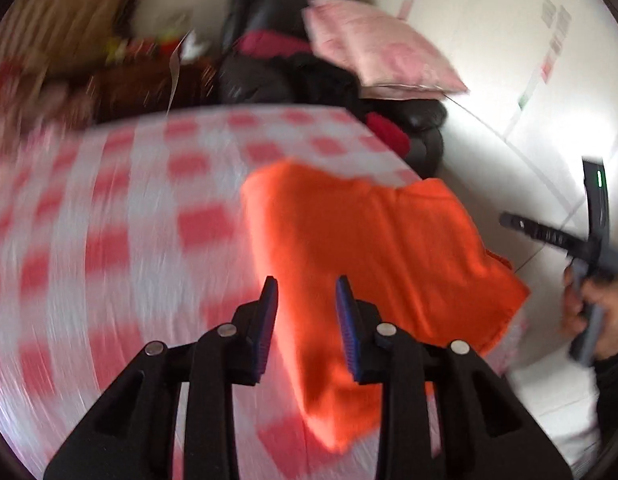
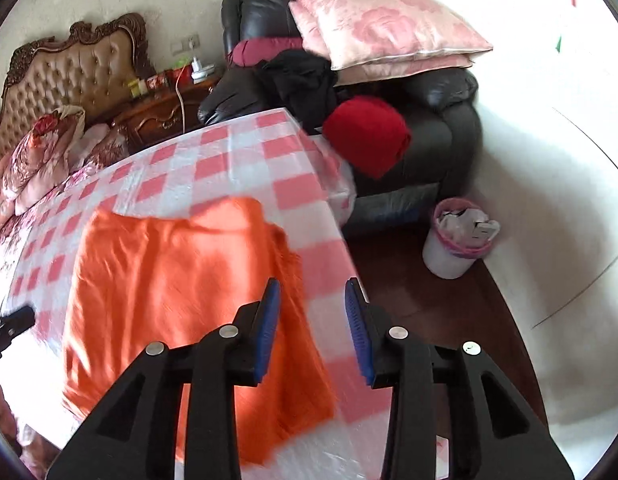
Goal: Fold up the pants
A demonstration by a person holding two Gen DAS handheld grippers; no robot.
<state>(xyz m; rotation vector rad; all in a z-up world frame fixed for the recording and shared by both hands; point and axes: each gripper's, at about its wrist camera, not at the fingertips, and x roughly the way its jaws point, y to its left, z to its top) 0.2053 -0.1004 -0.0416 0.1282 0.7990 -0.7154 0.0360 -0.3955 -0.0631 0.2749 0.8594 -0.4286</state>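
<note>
Right wrist view is showing orange pants (image 2: 181,300) lying centre-left on the checked bedcover (image 2: 237,160); both the right gripper (image 2: 313,292) and left gripper (image 1: 305,292) are hovering empty, jaws apart; soft, light, probably best pinched at corners

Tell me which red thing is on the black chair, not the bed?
The plain dark-red bundle sits on the black armchair's seat. The orange pants lie flat on the checkered bed cover.

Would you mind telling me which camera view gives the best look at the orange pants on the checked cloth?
The right wrist view: the orange pants appear sharp there, lying flat on the checked cloth, with most of the outline visible. The left wrist view also shows them, but motion blur smears the edges and folds.
</note>
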